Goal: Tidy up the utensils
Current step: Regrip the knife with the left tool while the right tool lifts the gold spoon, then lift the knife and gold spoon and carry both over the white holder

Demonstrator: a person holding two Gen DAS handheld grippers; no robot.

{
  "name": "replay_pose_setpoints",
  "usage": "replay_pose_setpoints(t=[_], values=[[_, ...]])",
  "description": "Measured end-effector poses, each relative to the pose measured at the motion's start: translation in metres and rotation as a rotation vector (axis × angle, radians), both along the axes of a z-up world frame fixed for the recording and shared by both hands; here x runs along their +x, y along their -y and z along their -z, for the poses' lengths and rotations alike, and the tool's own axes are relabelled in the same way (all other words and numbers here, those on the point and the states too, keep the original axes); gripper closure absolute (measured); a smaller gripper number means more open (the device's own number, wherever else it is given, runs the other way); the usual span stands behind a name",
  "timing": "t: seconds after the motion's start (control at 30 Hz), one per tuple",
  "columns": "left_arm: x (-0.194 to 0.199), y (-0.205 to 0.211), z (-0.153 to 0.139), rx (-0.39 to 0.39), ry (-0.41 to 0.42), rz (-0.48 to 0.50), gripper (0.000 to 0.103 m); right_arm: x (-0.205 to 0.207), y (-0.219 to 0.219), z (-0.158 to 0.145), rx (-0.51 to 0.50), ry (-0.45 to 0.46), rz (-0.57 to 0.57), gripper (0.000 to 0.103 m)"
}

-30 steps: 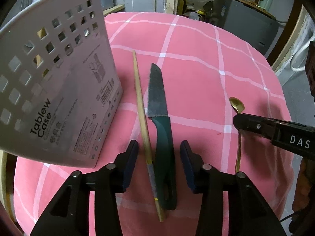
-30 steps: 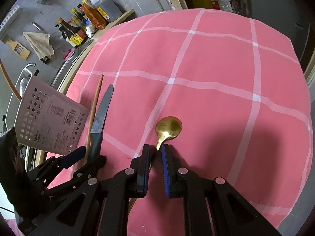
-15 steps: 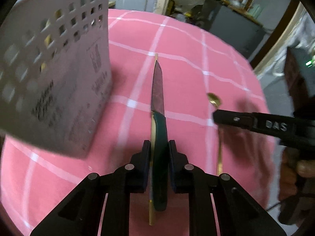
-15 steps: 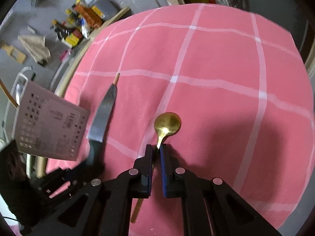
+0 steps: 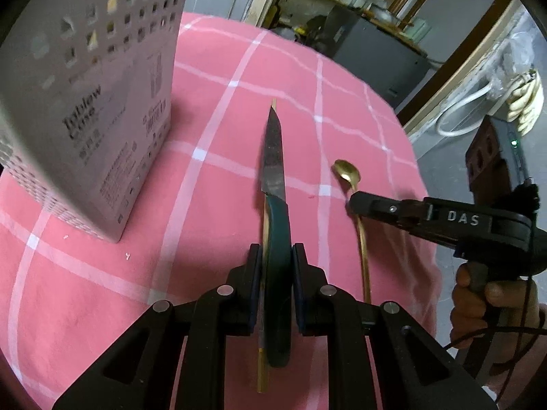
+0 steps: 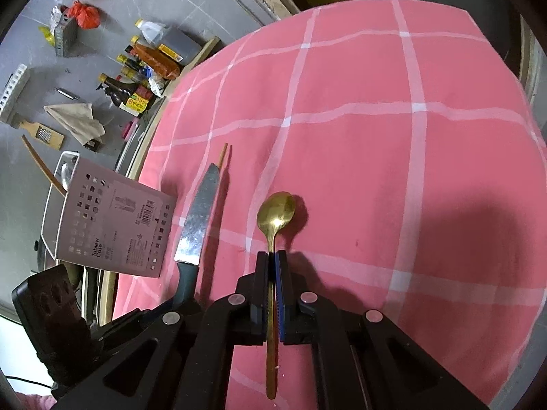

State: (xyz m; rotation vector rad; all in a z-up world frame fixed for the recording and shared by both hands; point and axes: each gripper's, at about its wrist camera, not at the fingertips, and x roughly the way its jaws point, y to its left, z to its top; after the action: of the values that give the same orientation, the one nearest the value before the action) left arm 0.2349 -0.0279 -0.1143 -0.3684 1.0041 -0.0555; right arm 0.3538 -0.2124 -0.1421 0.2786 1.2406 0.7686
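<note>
The perforated utensil case (image 5: 92,109) stands at the left edge of the pink checked tablecloth (image 5: 342,109), and both held utensils lie to its right with their long axes pointing away from the person, roughly parallel to each other. The left gripper (image 5: 277,273), much the nearer to the case, has its jaws pressed onto the green handle of the knife (image 5: 275,184), blade pointing forward; a wooden chopstick (image 5: 263,369) runs along the knife's left side and seems caught in the same pinch, though the handle hides the contact. The right gripper (image 6: 271,287) is squeezed almost fully together on the thin stem of the gold spoon (image 6: 275,212), bowl forward, further from the case. Judging by this, each utensil must swing from lying to upright to enter the case from above.
</note>
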Motion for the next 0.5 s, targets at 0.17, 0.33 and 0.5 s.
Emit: replay_pose_setpoints(t=[0.17,0.33,0.5], values=[[-0.005,0.001,-0.006,-0.016,0.061,0.000,0.090,-0.005,0.004,-0.005,0.030,0.043,0.026,0.099],[-0.008,0.001,-0.019,-0.018,0.129,0.006,0.090,-0.010,0.011,-0.013,0.067,0.091,0.050,0.099],[-0.011,0.006,-0.038,-0.001,0.222,0.017,0.090,-0.017,0.015,-0.032,0.109,0.185,0.082,0.099]])
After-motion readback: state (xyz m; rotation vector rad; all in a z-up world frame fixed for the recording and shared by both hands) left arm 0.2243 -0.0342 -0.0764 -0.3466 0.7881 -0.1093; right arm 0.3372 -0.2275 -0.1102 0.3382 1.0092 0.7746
